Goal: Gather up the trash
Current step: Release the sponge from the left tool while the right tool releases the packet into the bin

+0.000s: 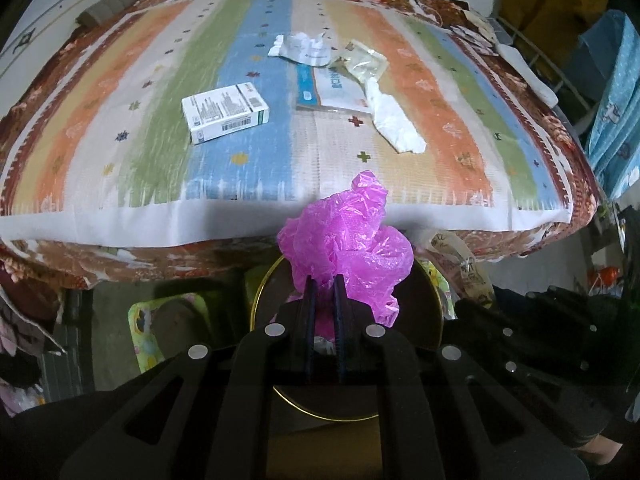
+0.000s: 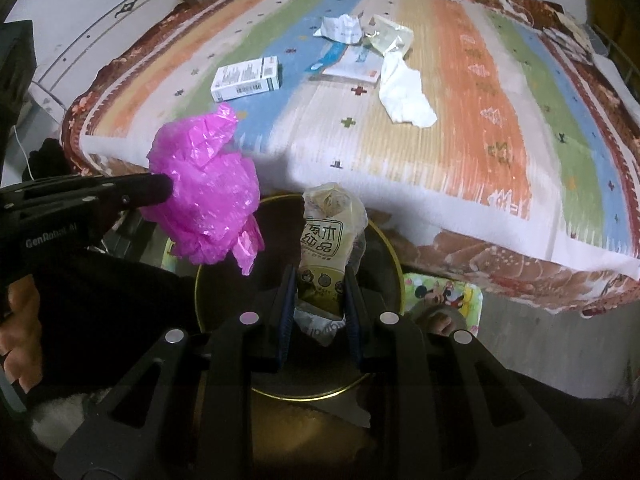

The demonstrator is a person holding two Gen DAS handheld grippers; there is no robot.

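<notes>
My left gripper [image 1: 325, 278] is shut on a crumpled pink plastic bag [image 1: 348, 240], also seen in the right wrist view as the pink plastic bag [image 2: 204, 196] held by the left gripper [image 2: 170, 190]. My right gripper [image 2: 320, 276] is shut on a yellowish food wrapper [image 2: 326, 240] with printed characters. Both hang over a dark round bin with a gold rim [image 2: 384, 248], the bin rim [image 1: 256, 304] showing below the bag. On the striped bed lie a white medicine box [image 1: 225, 113], crumpled white paper [image 1: 394, 120], a clear wrapper [image 1: 366, 65] and a blue-white packet [image 1: 328, 90].
The striped cover [image 1: 120, 120] overhangs the bed's near edge just beyond the bin. A cartoon-print mat [image 2: 452, 300] lies on the floor by the bin. A person's hand [image 2: 18, 320] grips the left tool. Blue fabric [image 1: 616, 112] hangs at the right.
</notes>
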